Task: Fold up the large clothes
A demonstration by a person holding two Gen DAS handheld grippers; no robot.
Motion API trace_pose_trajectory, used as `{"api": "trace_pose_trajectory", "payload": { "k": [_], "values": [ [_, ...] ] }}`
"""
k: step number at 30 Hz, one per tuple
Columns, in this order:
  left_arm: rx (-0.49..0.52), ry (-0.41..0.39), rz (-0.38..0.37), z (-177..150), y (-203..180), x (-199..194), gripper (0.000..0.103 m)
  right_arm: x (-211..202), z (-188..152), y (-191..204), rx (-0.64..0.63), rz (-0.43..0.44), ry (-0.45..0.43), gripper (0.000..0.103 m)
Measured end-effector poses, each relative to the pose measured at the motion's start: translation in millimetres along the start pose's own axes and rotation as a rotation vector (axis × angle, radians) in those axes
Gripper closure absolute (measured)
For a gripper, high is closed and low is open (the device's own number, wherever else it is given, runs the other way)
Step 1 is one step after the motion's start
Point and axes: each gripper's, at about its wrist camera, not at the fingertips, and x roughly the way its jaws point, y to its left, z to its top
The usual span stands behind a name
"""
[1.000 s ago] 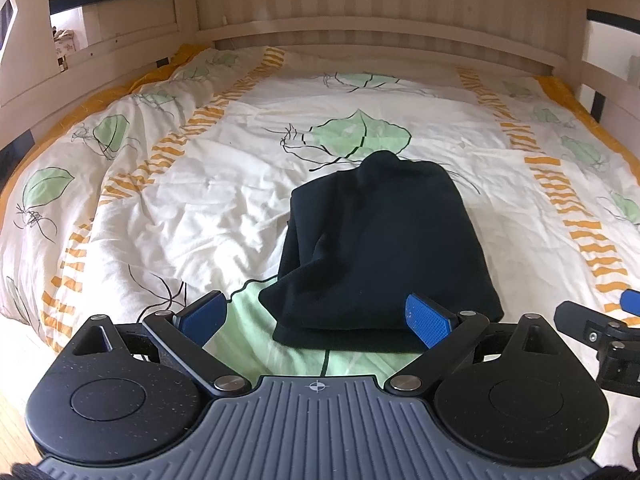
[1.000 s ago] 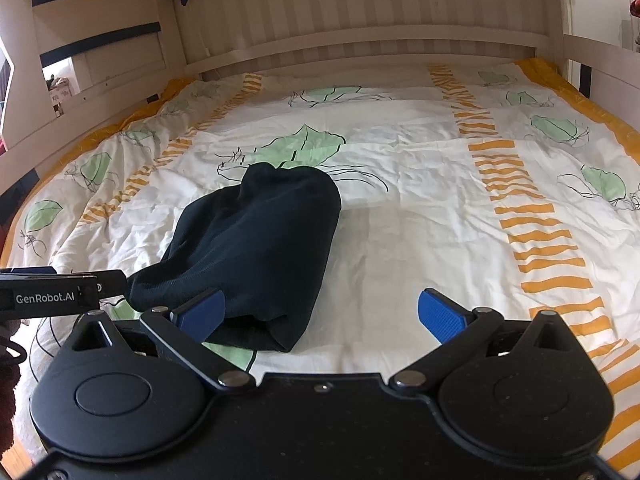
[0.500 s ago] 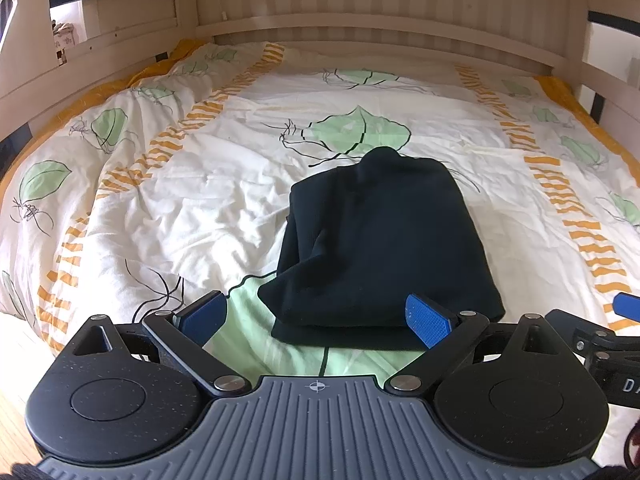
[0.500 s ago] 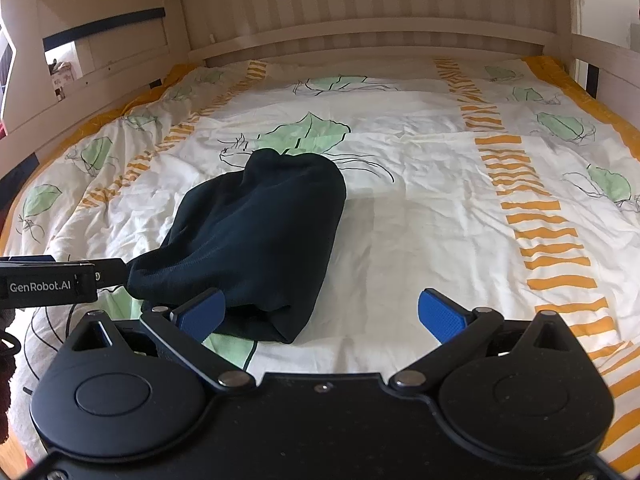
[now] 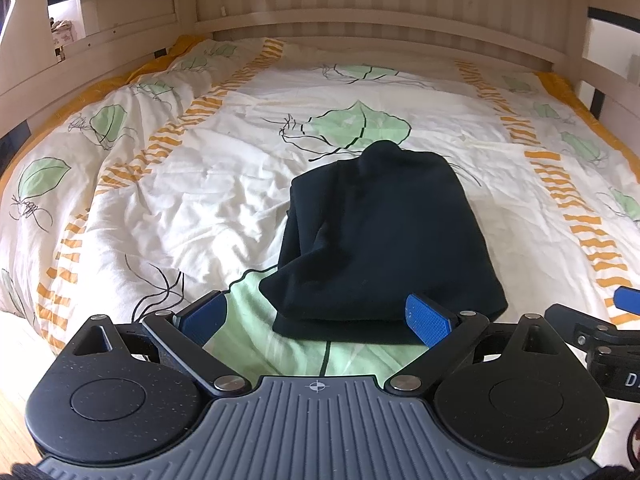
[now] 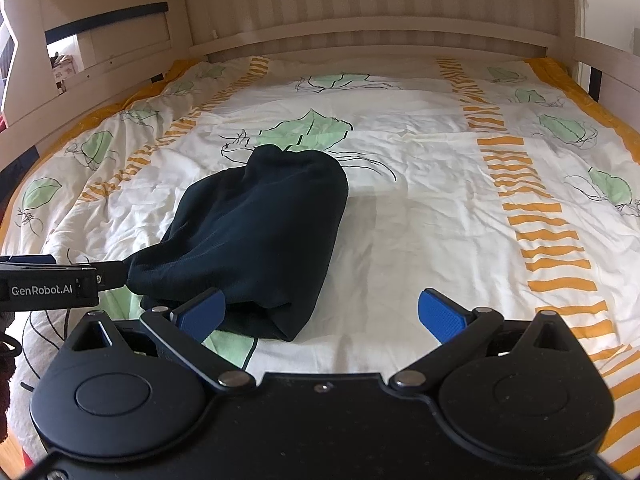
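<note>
Dark folded garment (image 5: 384, 240) lies in a compact bundle on the leaf-print duvet (image 5: 192, 184), near the front edge of the bed, nearer its middle than either side. Appears close to finished; likely only a final tidy or one more fold left. For that: approach low, take the near hem at both corners, lift evenly, lay flat, avoid dragging the duvet beneath.

Left gripper (image 5: 316, 318): blue pads spread wide, nothing between them, hovering just short of the bundle's near edge; contact not evident. Right gripper (image 6: 330, 316): also wide apart and empty, left pad overlapping the bundle's near corner in view, touching or not cannot be told.

Beyond: bare duvet, then the slatted wooden headboard (image 5: 380, 0).
</note>
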Motion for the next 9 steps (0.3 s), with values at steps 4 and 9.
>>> {"api": "trace_pose_trajectory", "payload": {
  "k": [4,9],
  "values": [
    [-0.001,-0.003,-0.004,0.2,-1.5,-1.0,0.006,0.2,-0.2,0.7,-0.003,0.001,0.001,0.001],
    [0.000,-0.007,-0.009,0.5,-2.6,-1.2,0.006,1.3,-0.7,0.4,-0.004,0.004,0.005,0.001]
  ]
}}
